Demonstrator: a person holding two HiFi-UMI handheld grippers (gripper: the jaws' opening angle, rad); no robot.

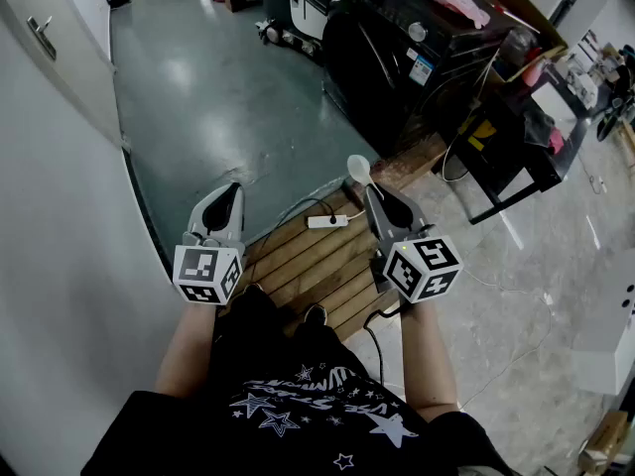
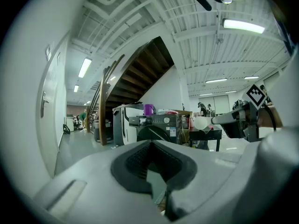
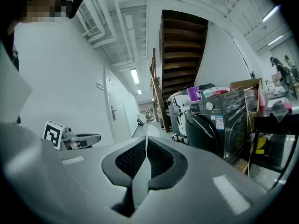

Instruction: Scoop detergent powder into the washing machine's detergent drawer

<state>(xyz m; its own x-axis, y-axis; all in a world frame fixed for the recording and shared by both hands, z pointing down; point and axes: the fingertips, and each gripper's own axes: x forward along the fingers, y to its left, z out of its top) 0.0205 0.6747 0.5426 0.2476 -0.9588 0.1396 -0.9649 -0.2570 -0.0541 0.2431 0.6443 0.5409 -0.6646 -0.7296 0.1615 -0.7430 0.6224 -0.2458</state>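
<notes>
Jaws clamped edge-on along the thin handle of a white scoop (image 1: 358,170) at right gripper (image 1: 370,190); pinched together and empty at left gripper (image 1: 232,190). Black washing machine (image 1: 397,58) well ahead across the floor, drawer not discernible. Likely hazard: handle swivelling in so slim a pinch, tipping powder out.

Your head camera looks steeply down, while both gripper cameras face level, all sharing the distant washing machine (image 2: 156,122).

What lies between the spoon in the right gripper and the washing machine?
Bare grey floor only, from spoon to washing machine; the head view shows it.
</notes>
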